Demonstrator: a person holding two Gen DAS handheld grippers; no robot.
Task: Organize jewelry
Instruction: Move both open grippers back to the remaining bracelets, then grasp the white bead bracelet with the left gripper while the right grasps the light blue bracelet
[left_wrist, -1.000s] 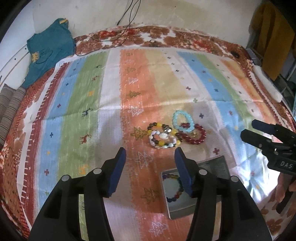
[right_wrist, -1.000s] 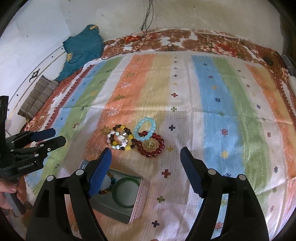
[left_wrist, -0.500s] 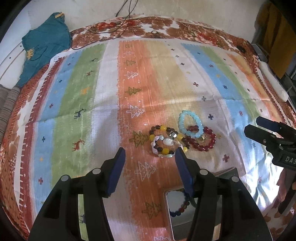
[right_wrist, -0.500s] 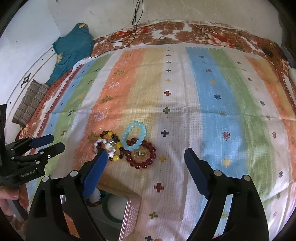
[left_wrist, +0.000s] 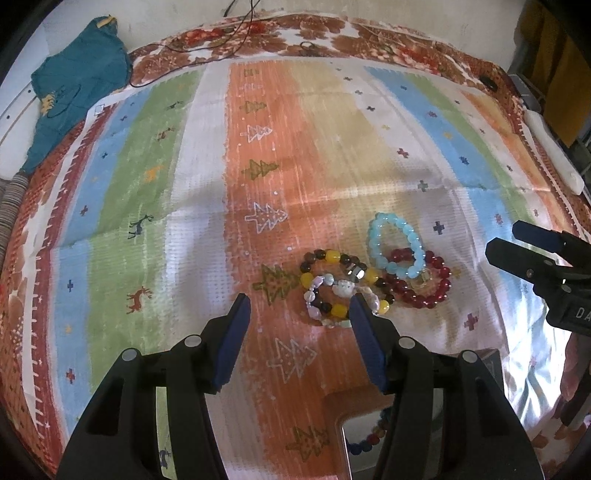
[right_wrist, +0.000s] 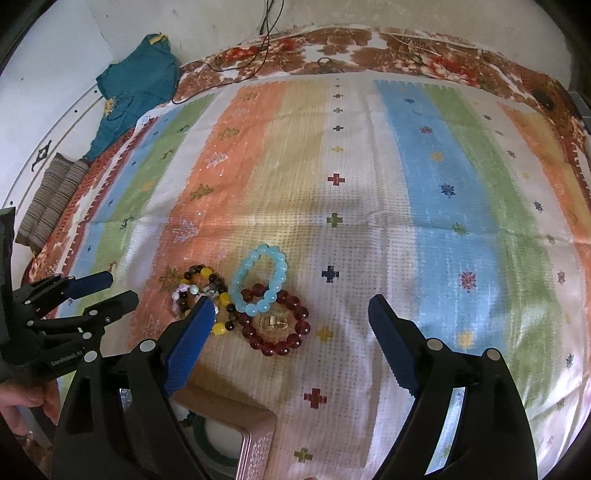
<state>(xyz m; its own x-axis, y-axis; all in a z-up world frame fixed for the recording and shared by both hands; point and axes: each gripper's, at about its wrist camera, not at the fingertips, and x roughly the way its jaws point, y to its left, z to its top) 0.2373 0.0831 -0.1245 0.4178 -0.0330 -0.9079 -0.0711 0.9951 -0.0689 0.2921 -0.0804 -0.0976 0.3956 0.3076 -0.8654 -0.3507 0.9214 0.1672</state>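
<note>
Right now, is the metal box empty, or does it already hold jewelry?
Not empty. The open metal box already holds a green bangle, and the left wrist view shows a multicolored bead bracelet inside it too.

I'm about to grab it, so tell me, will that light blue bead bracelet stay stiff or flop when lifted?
The light blue bracelet is probably floppy: separate round beads, so it may sag. It overlaps the dark red bracelet and might drag it. The glossy beads could slip between pads.
</note>
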